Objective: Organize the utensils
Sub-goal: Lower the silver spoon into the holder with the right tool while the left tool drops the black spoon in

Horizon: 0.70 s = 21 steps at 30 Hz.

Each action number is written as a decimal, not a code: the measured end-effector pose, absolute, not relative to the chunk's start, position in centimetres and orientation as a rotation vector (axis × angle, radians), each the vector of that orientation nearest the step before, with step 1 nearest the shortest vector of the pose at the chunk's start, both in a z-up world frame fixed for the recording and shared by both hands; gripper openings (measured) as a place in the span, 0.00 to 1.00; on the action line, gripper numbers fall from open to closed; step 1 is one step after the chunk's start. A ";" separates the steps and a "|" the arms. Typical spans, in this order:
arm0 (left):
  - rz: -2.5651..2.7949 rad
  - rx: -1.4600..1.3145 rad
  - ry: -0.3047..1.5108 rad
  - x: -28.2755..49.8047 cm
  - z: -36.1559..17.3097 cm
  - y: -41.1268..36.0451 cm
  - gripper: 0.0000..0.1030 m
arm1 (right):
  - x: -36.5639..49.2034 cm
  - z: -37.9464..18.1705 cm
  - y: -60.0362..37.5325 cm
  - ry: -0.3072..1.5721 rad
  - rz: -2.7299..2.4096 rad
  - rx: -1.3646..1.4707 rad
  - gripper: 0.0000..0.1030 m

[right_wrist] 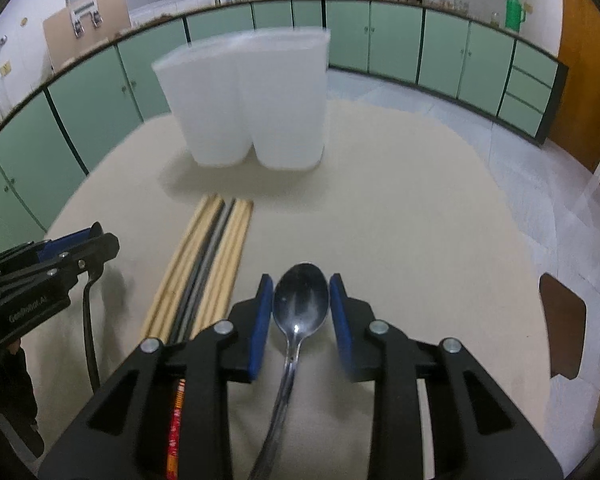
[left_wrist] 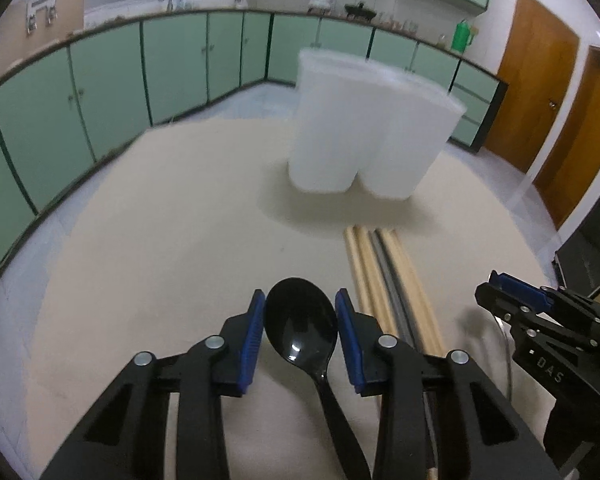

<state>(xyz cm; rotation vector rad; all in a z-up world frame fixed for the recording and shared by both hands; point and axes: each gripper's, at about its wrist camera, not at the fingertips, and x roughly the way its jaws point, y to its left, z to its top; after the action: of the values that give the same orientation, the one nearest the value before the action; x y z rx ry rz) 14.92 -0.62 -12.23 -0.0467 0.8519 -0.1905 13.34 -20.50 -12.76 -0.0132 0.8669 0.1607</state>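
Note:
A black plastic spoon [left_wrist: 300, 332] sits bowl-forward between the blue pads of my left gripper [left_wrist: 300, 300], which is shut on the bowl's edges. In the right wrist view its handle [right_wrist: 87, 320] hangs below that gripper [right_wrist: 96, 240], off the table. My right gripper [right_wrist: 300, 284] is shut on the bowl of a metal spoon [right_wrist: 300, 308], also bowl-forward. From the left wrist view this gripper [left_wrist: 488, 284] shows at the right. Two tall white containers [left_wrist: 328, 128] [right_wrist: 288, 100] stand side by side on the far part of the beige table [right_wrist: 400, 200].
A row of wooden and grey chopsticks [left_wrist: 380, 272] [right_wrist: 212, 256] lies on the table between the two grippers, pointing at the containers. A red-patterned stick [right_wrist: 176, 424] shows under my right gripper. Green cabinets [left_wrist: 100, 88] ring the room. A brown chair [right_wrist: 560, 320] stands at the right.

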 end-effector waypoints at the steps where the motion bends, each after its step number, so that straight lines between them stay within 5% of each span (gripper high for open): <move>1: -0.193 -0.040 0.827 14.6 -11.5 -0.8 0.34 | 13.0 -12.2 -20.6 0.843 0.161 -0.015 0.27; 21: -0.171 -0.029 0.394 16.3 1.2 -0.7 0.34 | 15.6 2.4 -22.6 0.477 0.242 0.021 0.26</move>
<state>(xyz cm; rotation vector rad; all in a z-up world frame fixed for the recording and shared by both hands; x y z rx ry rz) 16.30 -0.66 1.19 -0.0286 0.3944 -0.1708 15.56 -22.59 2.35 0.0211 0.4768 0.2418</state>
